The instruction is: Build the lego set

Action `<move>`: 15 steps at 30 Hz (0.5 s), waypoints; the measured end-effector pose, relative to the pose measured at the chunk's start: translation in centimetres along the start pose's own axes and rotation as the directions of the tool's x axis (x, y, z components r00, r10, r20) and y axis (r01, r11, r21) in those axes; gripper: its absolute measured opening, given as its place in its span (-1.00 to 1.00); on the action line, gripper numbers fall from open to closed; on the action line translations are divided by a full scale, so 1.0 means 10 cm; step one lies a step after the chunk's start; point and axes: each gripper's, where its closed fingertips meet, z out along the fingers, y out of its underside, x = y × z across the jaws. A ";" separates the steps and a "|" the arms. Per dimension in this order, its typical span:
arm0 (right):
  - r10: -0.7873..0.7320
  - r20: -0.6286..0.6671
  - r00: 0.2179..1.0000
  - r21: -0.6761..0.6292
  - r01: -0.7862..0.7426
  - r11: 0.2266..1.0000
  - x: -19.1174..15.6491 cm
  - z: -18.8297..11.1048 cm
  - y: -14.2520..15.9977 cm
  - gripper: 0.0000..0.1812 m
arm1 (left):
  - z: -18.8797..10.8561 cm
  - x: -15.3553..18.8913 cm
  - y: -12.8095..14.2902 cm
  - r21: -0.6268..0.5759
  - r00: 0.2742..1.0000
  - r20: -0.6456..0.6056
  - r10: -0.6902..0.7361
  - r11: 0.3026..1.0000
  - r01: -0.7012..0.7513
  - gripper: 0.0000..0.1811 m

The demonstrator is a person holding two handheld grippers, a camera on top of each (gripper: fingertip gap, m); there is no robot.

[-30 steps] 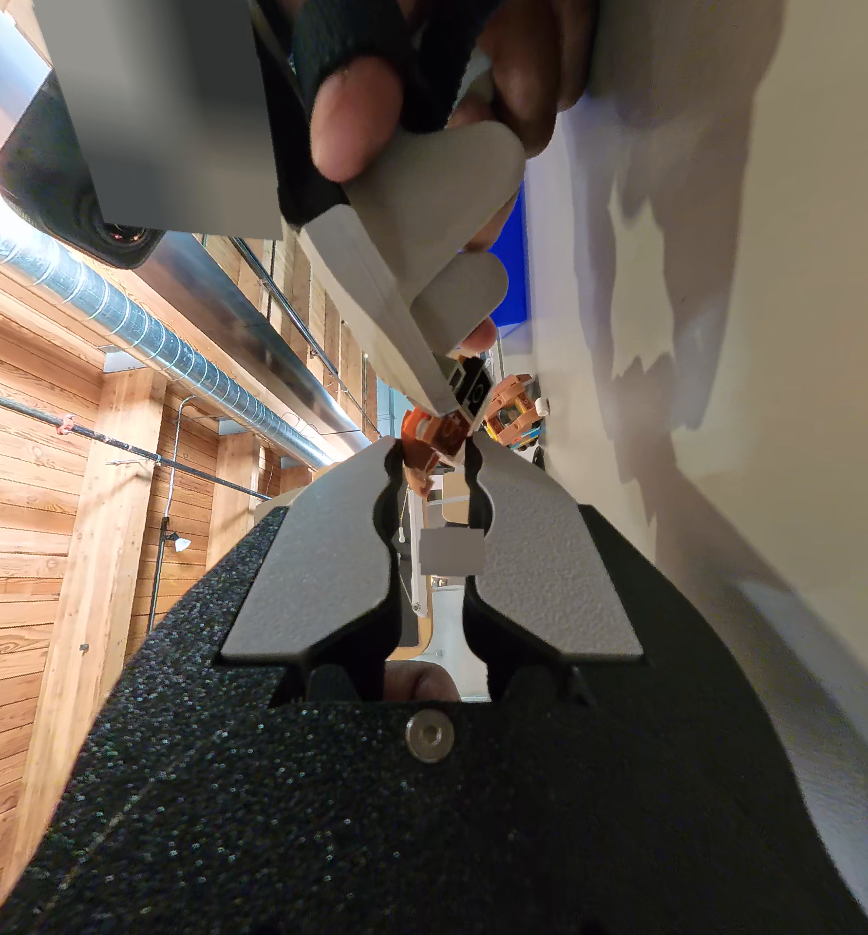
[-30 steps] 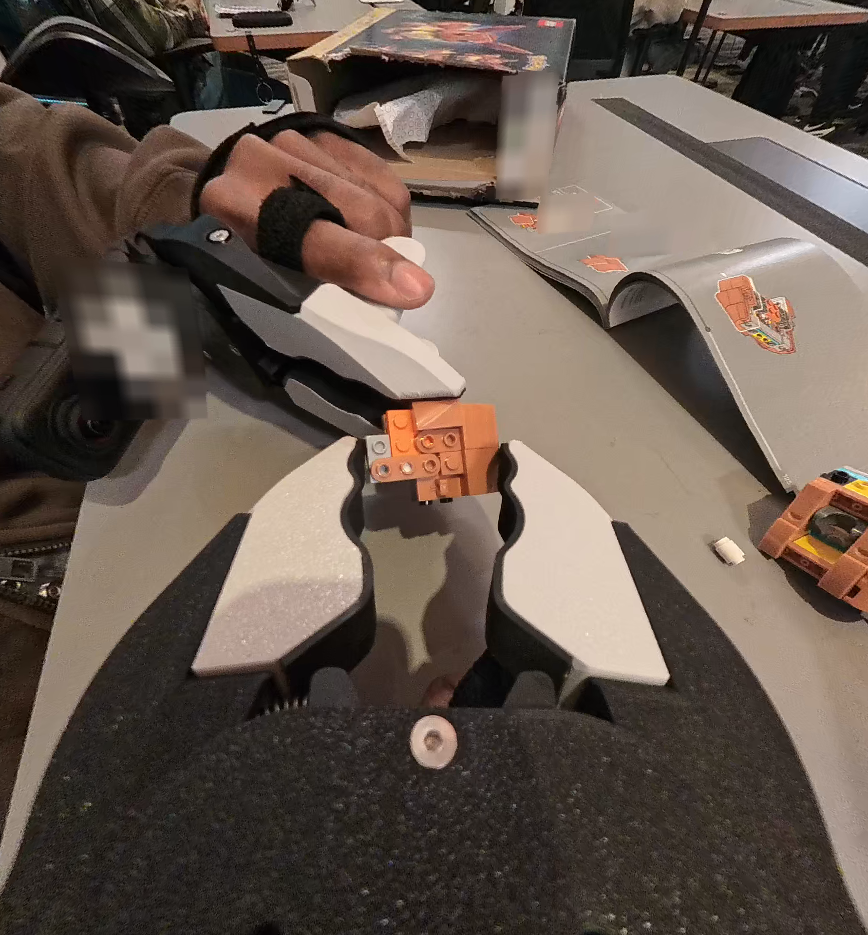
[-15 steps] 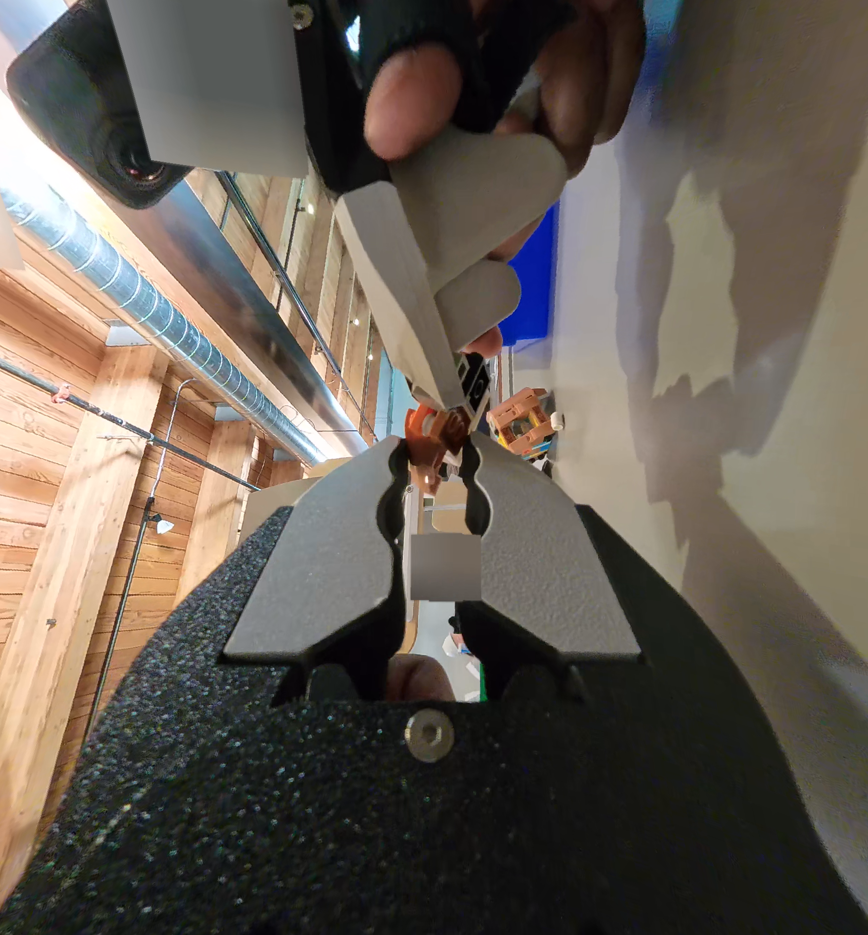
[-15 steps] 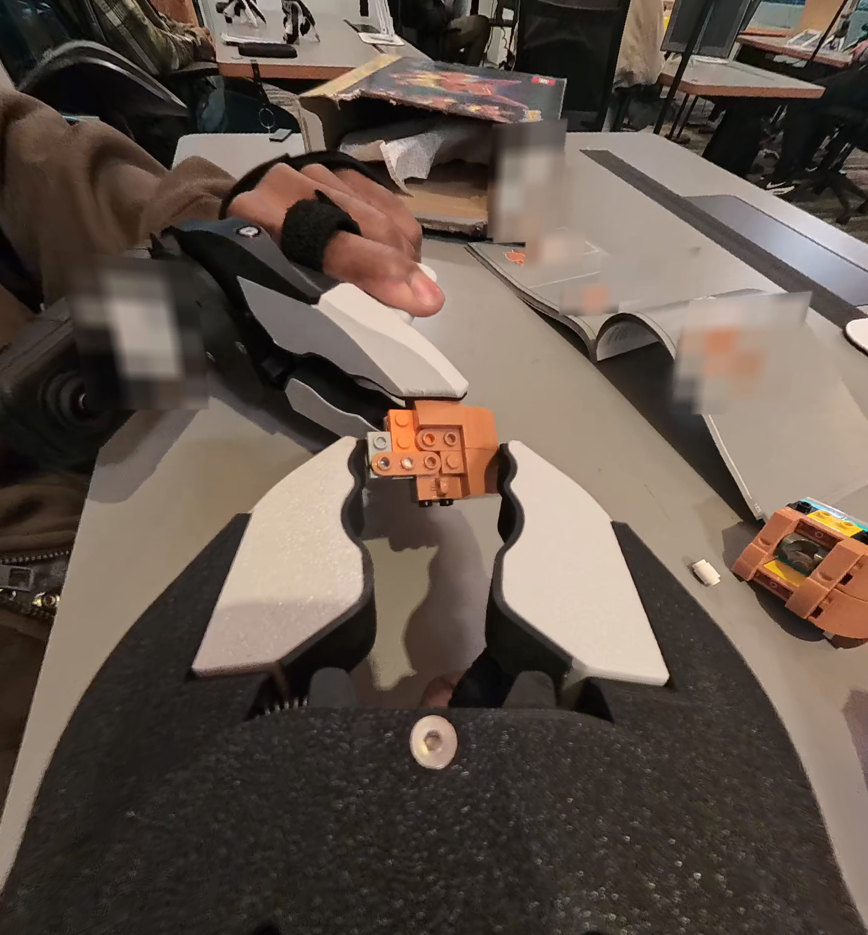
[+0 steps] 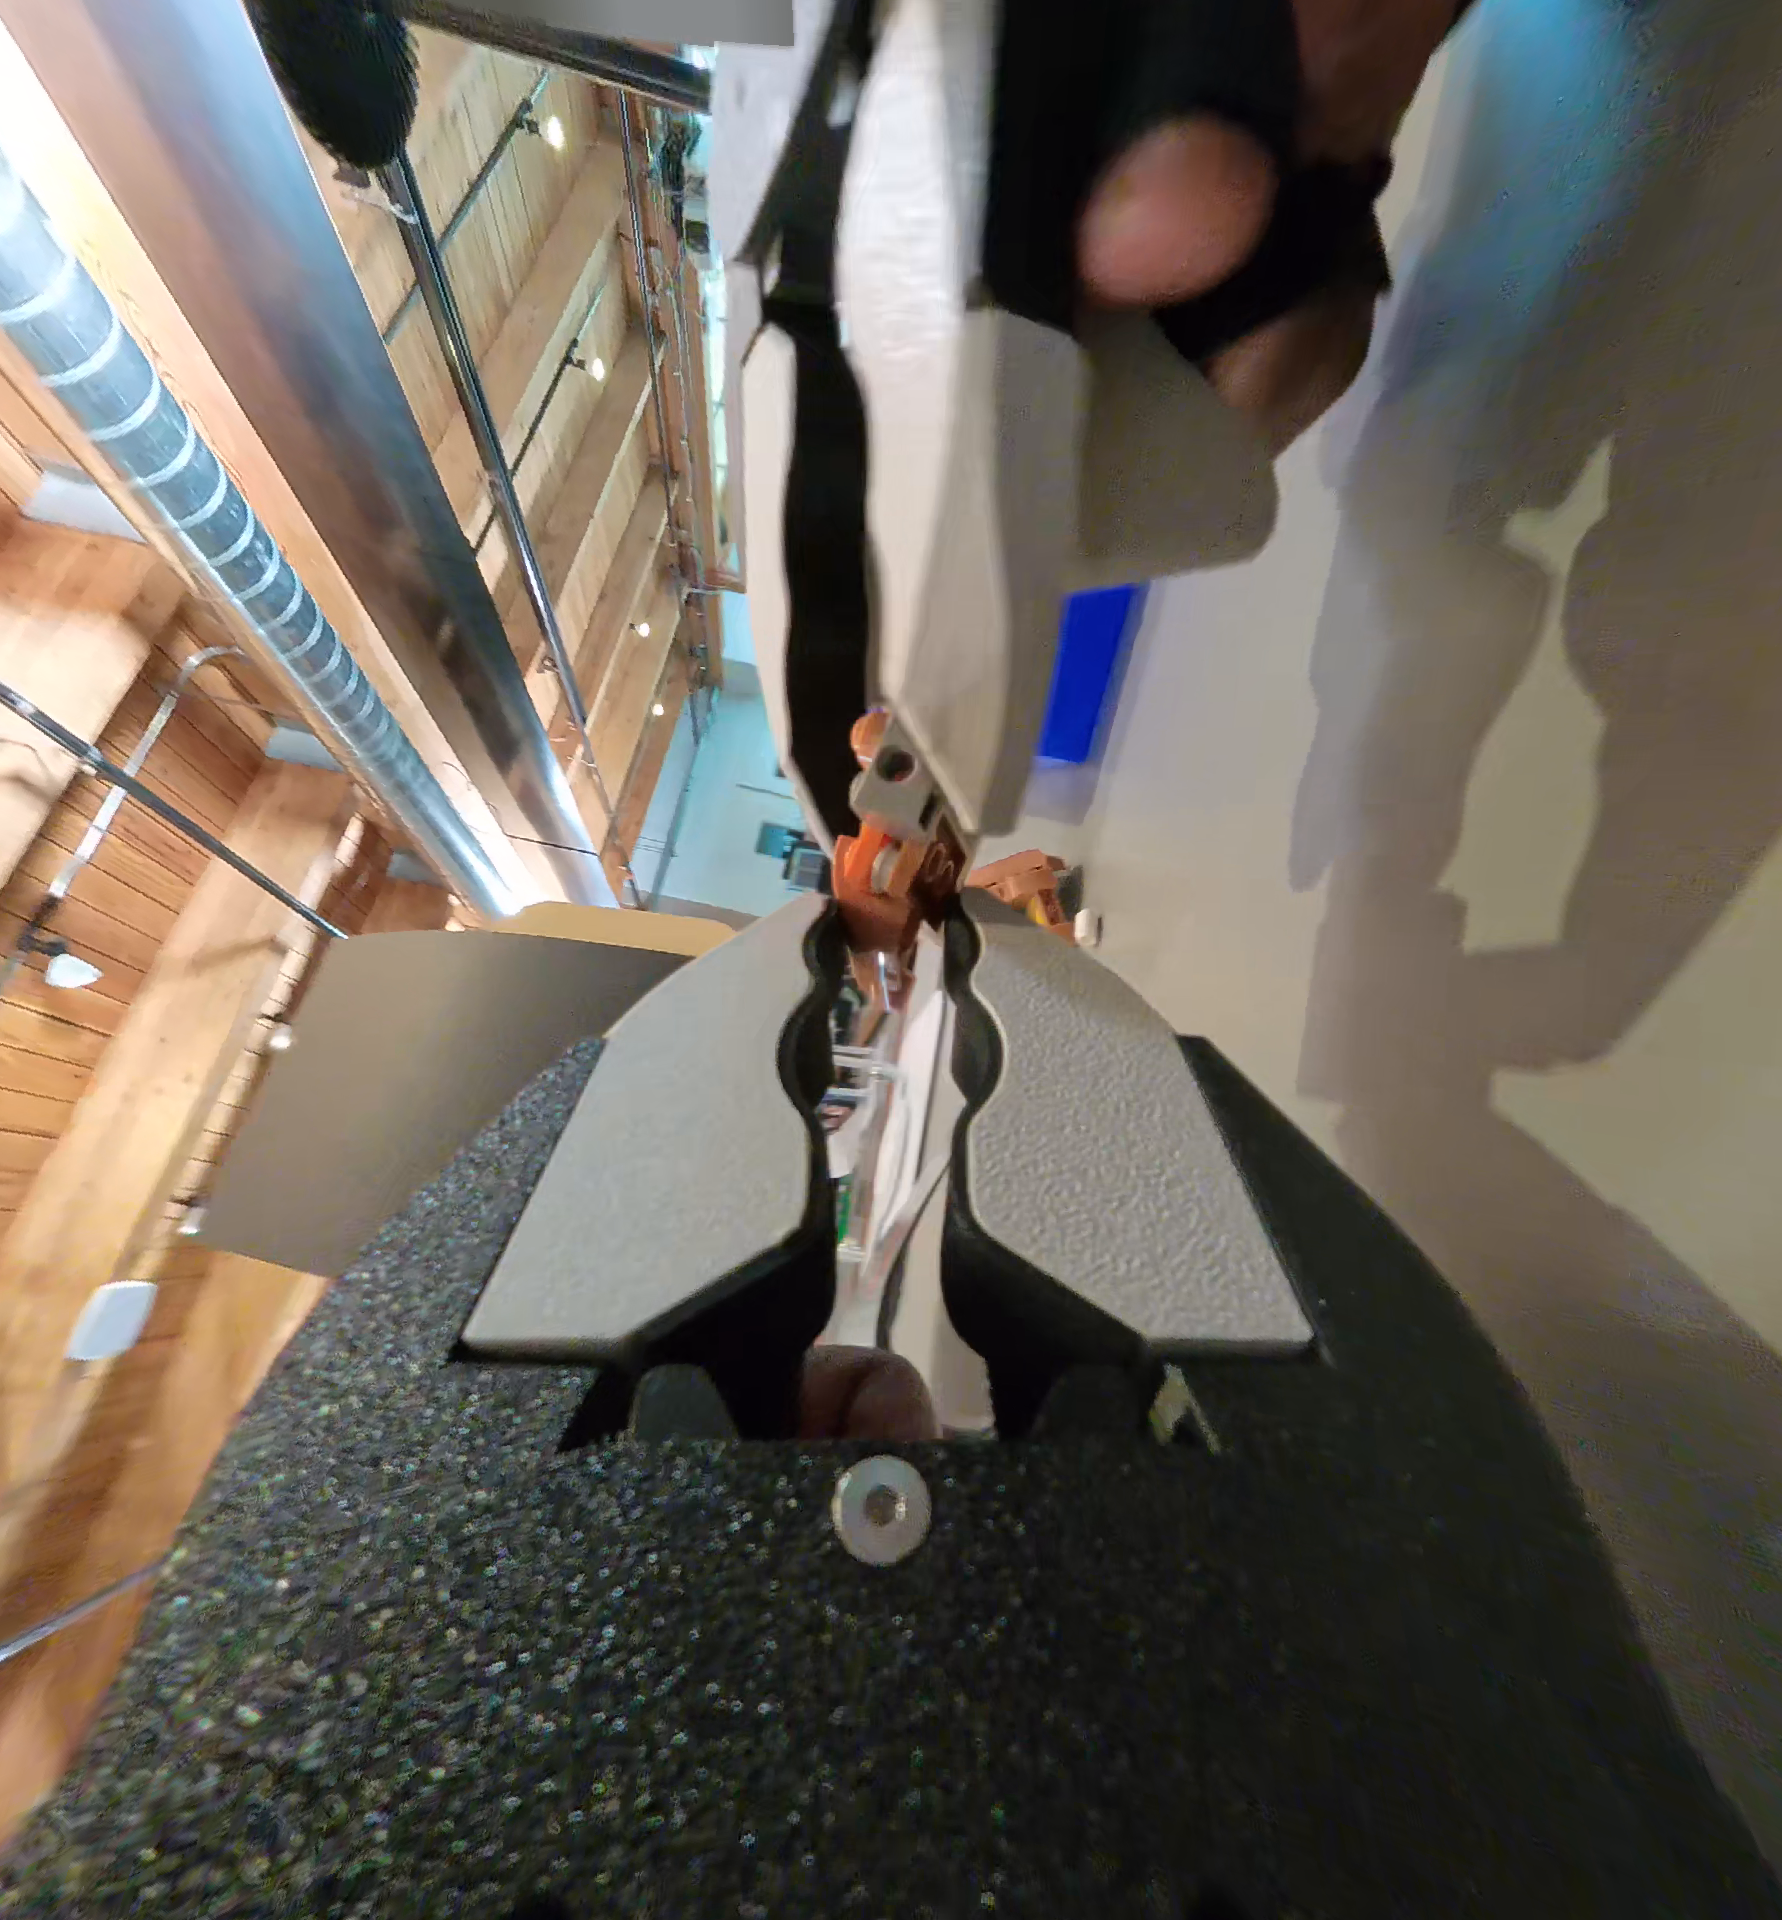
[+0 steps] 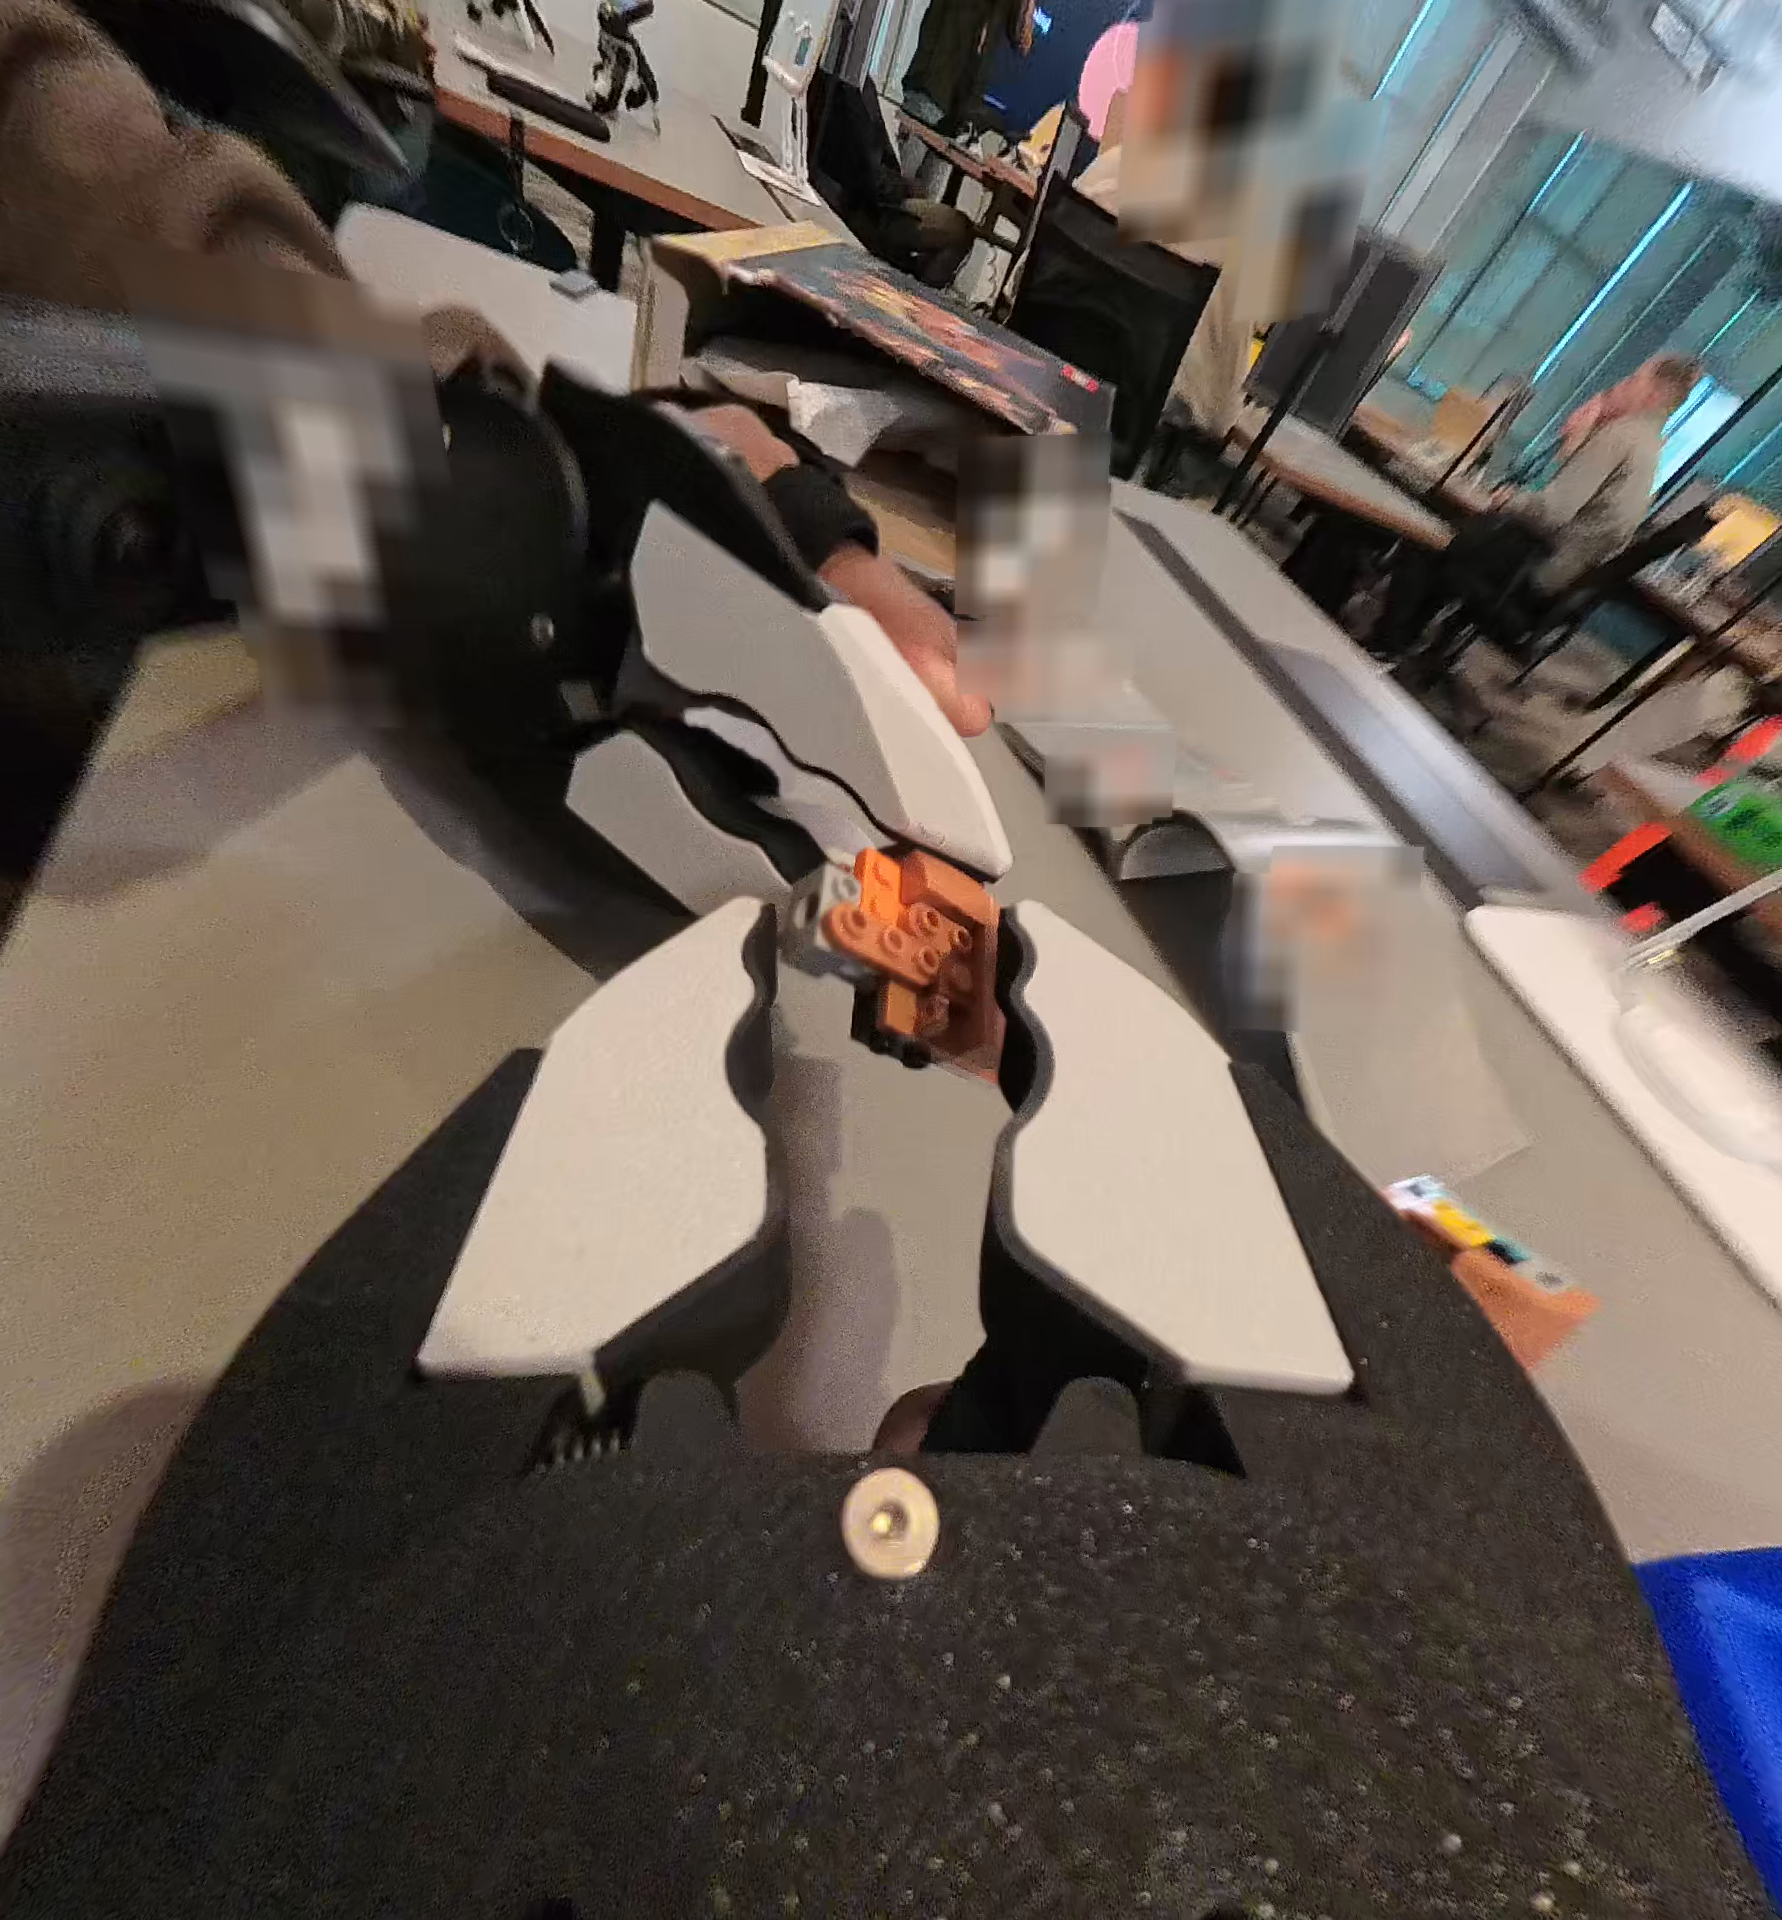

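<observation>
The right claw [image 6: 887, 914] pinches the small orange Lego sub-assembly [image 6: 908, 956] across its width. The left claw [image 5: 892, 914] is pressed onto the same piece from the other side, so both hold it in the air above the grey table [image 6: 243, 1039], clear of its surface and well in from its edges.

Over the last second the pair has been raised and rolled. The assembly, which faced the right camera squarely, now sits canted, with its studded face tipped left and down. The left claw's fingers have also swung from lying flat to standing on edge. That looks like a reorientation or a squeeze to seat a brick, not a new pick.

The piece is a stepped cluster of orange and darker brown plates with a light grey brick [image 6: 822, 920] at one corner and black underneath. A larger orange build [image 6: 1489, 1268] lies toward the table's right edge.
</observation>
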 end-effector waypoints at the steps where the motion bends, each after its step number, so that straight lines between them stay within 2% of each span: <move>1: -0.075 -0.023 0.997 0.000 0.075 0.997 0.01 0.00 0.01 -0.54 | 0.00 -0.01 -0.01 0.005 0.999 -0.009 -0.037 0.999 0.037 -0.79; 4: -0.283 -0.075 0.956 0.000 0.284 0.959 -0.01 -0.01 0.02 -0.50 | 0.00 -0.01 -0.03 0.011 0.993 -0.036 -0.111 0.994 0.112 -0.79; 7: -0.406 -0.118 0.906 -0.018 0.407 0.913 -0.01 0.00 0.03 -0.52 | 0.01 0.03 -0.06 0.013 0.986 -0.074 -0.147 0.989 0.148 -0.79; 15: -0.436 -0.106 0.894 0.001 0.438 0.899 -0.04 0.01 0.03 -0.68 | -0.01 0.07 -0.05 0.001 0.966 -0.142 -0.217 0.976 0.219 -0.80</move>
